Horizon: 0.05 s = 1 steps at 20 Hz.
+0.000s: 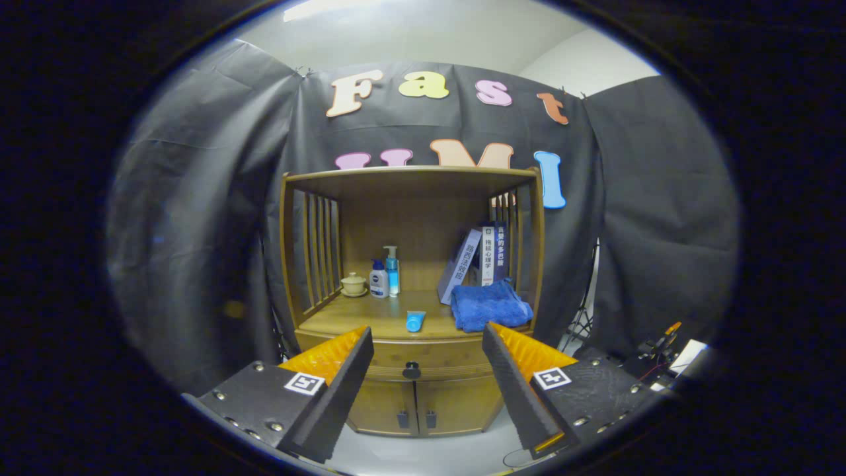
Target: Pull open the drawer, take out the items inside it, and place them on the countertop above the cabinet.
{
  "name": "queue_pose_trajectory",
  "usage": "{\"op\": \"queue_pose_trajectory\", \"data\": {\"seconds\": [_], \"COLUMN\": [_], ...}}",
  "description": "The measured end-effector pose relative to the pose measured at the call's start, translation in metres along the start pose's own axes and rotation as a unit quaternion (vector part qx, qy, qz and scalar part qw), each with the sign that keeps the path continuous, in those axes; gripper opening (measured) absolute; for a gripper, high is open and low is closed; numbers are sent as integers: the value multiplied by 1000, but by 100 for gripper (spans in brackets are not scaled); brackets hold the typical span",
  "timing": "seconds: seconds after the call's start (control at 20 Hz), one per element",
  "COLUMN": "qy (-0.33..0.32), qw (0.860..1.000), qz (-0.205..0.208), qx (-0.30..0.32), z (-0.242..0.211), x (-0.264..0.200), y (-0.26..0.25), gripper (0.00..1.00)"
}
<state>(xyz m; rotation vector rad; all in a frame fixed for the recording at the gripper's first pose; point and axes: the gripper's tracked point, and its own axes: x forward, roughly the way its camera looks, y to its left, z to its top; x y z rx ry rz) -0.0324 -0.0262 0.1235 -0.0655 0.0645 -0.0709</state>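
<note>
The fingers (423, 370) stand spread wide, holding nothing. At twelve o'clock between them sits the shut drawer (423, 354) with its small knob (412, 370); they could easily slip off it.

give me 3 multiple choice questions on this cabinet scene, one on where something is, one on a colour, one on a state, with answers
1. Where does the small blue tube lie?
A. on the countertop's front edge, above the drawer
B. inside the teacup
C. on top of the books

2. What colour is the folded towel?
A. white
B. blue
C. red

3. How is the drawer now?
A. pulled fully out
C. removed
B. closed

Answers:
1 A: the tube rests on the countertop just above the drawer knob.
2 B: the towel in front of the books is blue.
3 B: the drawer front sits flush with the cabinet, and the gripper has its jaws open, short of the knob.
</note>
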Motion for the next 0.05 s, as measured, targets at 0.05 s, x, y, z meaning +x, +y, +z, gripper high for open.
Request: {"op": "queue_pose_trajectory", "data": {"seconds": [0.05], "qy": [-1], "qw": [1000], "qz": [1], "qx": [-3], "z": [3], "x": [-9], "y": [-3], "gripper": [99]}}
